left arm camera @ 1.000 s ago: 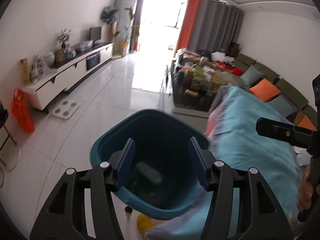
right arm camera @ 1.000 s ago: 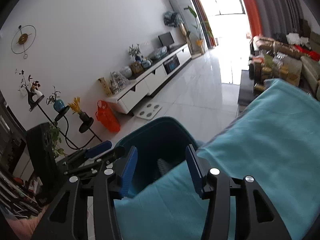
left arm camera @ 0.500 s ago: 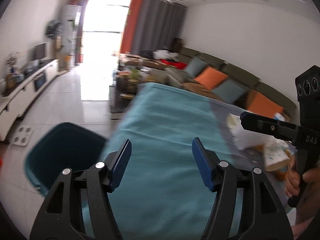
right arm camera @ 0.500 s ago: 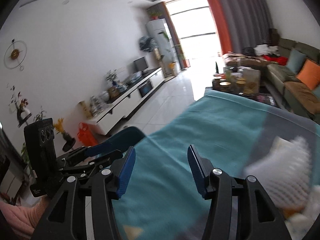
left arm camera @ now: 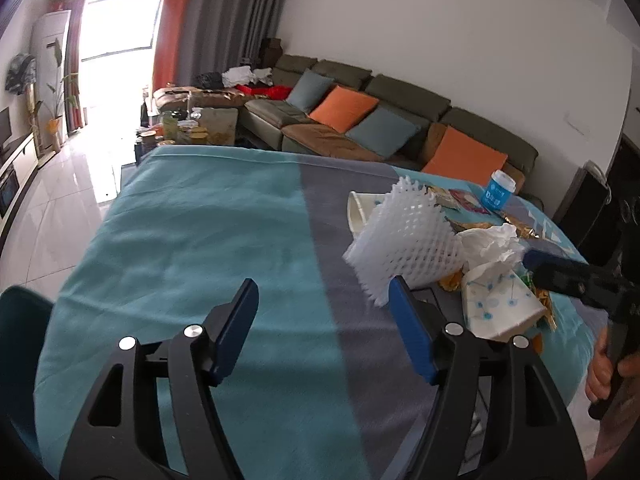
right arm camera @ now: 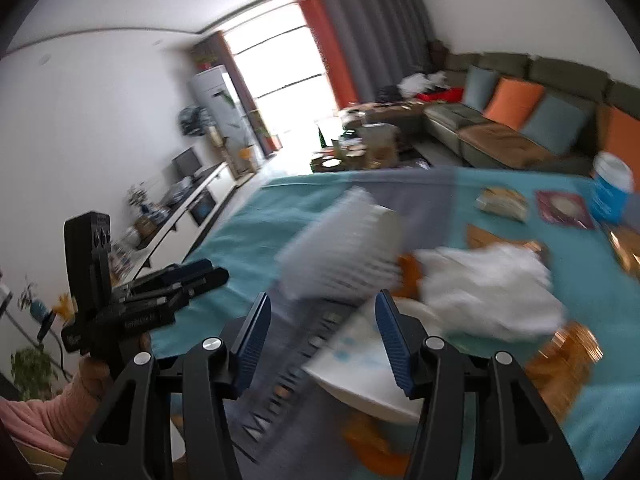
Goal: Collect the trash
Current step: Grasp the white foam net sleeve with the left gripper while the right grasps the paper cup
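Reach step: left gripper (left arm camera: 324,316) and right gripper (right arm camera: 320,328), both jaws agape and empty, the left's just widening; next, close on white foam mesh sleeve (left arm camera: 404,240) at two o'clock.

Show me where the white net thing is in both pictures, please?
Left wrist view: the white foam net stands right of centre on the table, just above the left claw's right finger.
Right wrist view: the same net is a blurred shape at centre, above the right claw's open gap.
Shared landmark: the blue tub with a white lid, far right on the table.
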### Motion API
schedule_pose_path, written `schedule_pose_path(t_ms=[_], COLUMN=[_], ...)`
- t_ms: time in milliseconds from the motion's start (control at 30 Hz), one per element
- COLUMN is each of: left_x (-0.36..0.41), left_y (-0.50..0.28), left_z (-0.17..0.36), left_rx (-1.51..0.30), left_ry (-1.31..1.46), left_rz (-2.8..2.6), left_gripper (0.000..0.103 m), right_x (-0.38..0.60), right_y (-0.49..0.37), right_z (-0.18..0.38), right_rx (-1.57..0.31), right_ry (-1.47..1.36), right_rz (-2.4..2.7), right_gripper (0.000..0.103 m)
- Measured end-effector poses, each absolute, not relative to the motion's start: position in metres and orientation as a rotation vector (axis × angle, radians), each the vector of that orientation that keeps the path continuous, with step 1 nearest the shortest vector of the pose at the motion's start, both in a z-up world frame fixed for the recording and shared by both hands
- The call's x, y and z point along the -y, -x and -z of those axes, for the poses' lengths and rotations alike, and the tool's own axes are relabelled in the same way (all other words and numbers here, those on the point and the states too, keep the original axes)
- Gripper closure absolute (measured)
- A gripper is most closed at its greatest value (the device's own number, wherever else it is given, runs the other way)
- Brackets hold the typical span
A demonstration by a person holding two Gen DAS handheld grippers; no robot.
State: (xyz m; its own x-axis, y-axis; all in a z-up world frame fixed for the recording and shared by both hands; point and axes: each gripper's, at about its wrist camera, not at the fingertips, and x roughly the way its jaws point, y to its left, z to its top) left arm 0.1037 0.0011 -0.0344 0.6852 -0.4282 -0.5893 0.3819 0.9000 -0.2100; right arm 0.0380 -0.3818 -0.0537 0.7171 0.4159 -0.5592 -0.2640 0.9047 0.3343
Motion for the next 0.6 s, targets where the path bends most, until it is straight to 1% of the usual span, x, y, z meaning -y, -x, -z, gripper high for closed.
schedule_pose_path(t_ms=[267,333,400,500,567,600], left_x=[0.035,0.040,0.046,0.048,0.048,0.049], left_y=[-0.140,-0.144,-0.153,-0.162,-0.168,-0.171], left_z=[0.041,0.042,0.047,0.054,0.059,0.061], left_rx=[-0.739,-0.751,-0.783,-0.831,-0.853,-0.862], left_ry=[0.025,0.018,0.014,0.021,0.041,0.051], left_rz=[0.488,0.492,0.496,0.508,0.523,0.536], left_gripper=[0.032,0.031,0.031,0.031,0.034,0.038], right_x=[0.416,0.419,0.420,0.422,0.423,0.421], right_y=[-0.040,-0.044,-0.048,-0.054,-0.058,-0.056], right_z=[0.083,0.089,0.094,0.099,0.103,0.103], right_rx=[-0.734,-0.747,-0.756,-0.759,-0.769,-0.772], right_ry=[-0.313,-0.331,-0.353,-0.386,-0.408,-0.412], right_rz=[-0.321,-0.331,-0.340,-0.368,-0.389,-0.396], right_gripper=[0.050,0.049,0.044,0.044,0.045,0.048])
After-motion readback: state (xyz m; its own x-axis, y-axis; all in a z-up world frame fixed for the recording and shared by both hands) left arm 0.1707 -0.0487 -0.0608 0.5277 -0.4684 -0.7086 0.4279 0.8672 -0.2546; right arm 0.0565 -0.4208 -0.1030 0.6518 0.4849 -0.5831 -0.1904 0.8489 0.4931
